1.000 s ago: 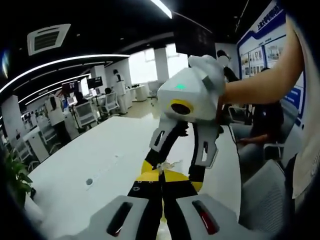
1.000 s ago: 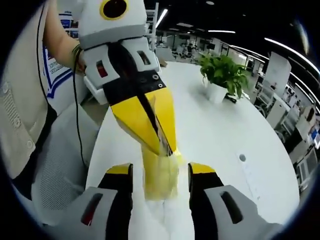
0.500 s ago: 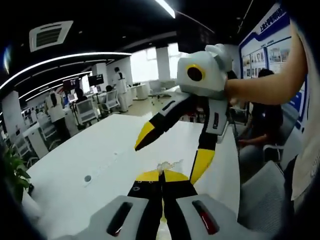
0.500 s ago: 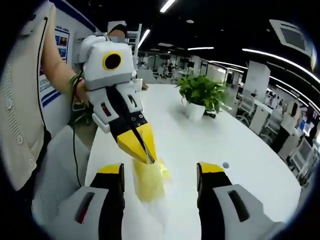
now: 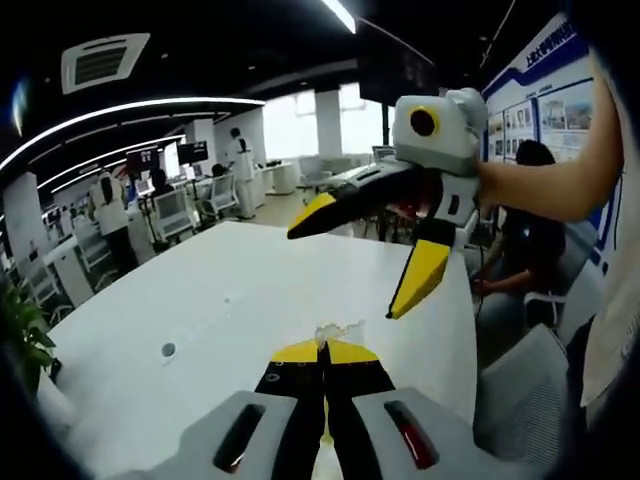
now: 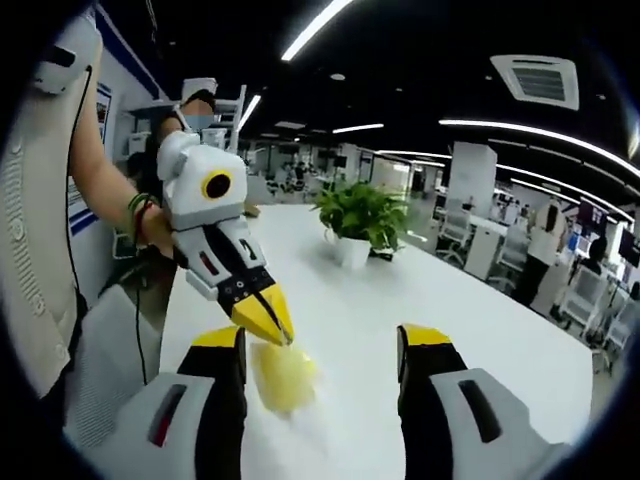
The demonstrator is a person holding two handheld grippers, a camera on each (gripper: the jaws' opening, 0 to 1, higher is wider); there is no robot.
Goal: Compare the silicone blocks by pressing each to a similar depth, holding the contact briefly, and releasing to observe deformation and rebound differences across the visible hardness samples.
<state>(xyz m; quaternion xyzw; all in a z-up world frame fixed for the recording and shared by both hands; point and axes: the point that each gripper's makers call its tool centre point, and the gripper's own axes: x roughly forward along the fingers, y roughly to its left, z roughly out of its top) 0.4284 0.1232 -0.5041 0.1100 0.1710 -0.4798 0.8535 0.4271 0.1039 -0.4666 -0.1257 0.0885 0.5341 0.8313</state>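
An open-plan office: a long white desk [image 5: 230, 300] under strip ceiling lights [image 6: 320, 28] and a ceiling air vent [image 5: 98, 62], rows of workstations with monitors and chairs [image 5: 170, 215] at nine o'clock, a potted plant [image 6: 362, 222], and wall posters [image 5: 545, 100] at two o'clock.

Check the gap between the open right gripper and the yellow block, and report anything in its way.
Nothing visible blocks it. The right gripper is open, facing the yellow silicone block, which hangs pinched in the shut left gripper above the white table.
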